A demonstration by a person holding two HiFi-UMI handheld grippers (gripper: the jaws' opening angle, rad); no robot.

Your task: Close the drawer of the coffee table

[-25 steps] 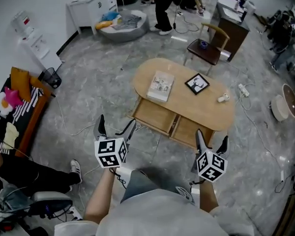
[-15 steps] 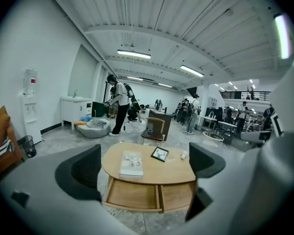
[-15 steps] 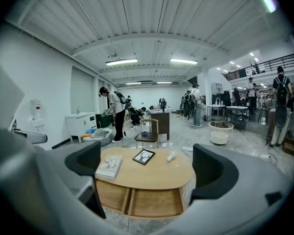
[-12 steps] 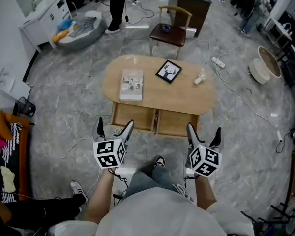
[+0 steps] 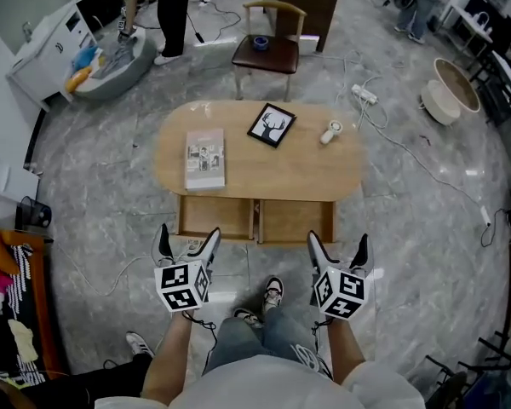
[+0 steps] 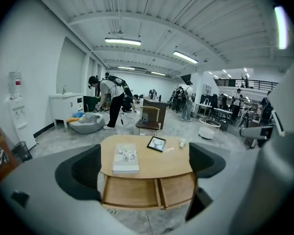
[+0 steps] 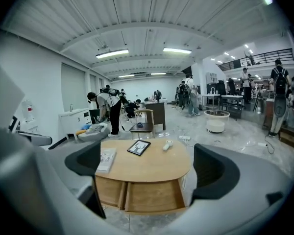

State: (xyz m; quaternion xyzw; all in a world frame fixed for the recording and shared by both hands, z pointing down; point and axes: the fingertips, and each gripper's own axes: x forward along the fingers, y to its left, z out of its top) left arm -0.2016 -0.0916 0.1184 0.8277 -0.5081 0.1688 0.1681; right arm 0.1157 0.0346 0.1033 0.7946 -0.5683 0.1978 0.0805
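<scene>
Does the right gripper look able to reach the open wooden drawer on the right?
Probably yes: the right gripper, jaws apart, hangs short of the right-hand open wooden drawer, and nothing stands between them.

Rear of left drawer (image 5: pixel 215 218) and right drawer (image 5: pixel 295 221) concealed under bench (image 5: pixel 307 177) top; bench legs hidden in head view. Print on book (image 5: pixel 205 158) too small to be read. Small white object (image 5: pixel 330 132) not identifiable. Person (image 5: pixel 172 11) cut off by upper edge. Right drawer's outer corner masked by left claw (image 5: pixel 186 237) jaw in left claw view; left drawer's outer corner masked by right claw (image 5: pixel 337 239) jaw in right claw view.
</scene>
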